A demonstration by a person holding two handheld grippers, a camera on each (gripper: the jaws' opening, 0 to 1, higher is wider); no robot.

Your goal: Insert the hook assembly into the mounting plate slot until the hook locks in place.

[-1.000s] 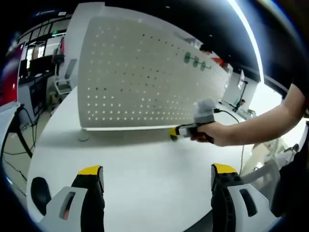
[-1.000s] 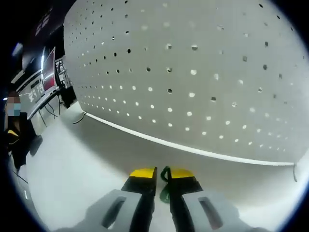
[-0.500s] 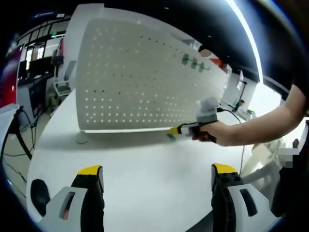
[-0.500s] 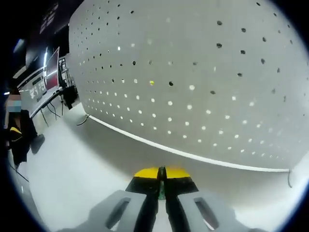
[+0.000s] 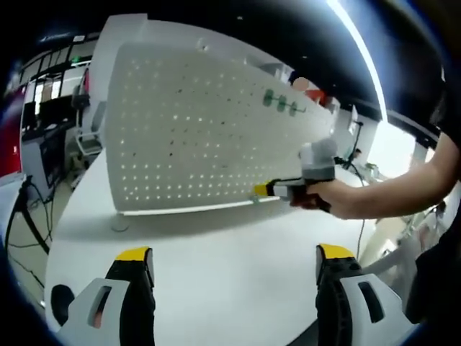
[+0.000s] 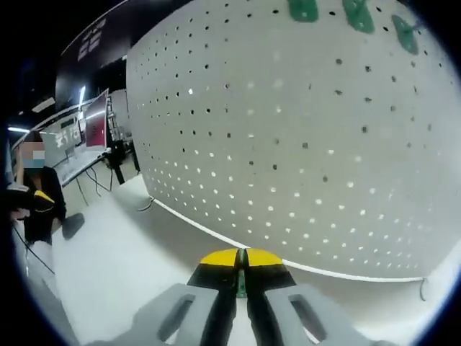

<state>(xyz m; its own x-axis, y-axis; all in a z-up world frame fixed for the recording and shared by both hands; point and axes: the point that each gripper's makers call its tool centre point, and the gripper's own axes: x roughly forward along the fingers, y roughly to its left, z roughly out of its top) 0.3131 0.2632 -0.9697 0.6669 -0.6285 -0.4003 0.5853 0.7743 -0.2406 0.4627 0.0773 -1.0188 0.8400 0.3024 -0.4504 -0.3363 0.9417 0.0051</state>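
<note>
We face the white pegboard [image 6: 310, 144] ahead of our right gripper [image 6: 241, 259], three green hooks [image 6: 356, 14] already mounted. Its jaws pinch another green hook [image 6: 241, 277], not yet inserted. Our left gripper [image 5: 234, 263] gapes empty above the table [image 5: 216, 245].

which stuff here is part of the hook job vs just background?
Job:
- green hook, pinched in right gripper
- white pegboard
- green hooks already near its top
- left gripper, open, idle

Background:
- white table
- monitors and desks
- seated person
</note>
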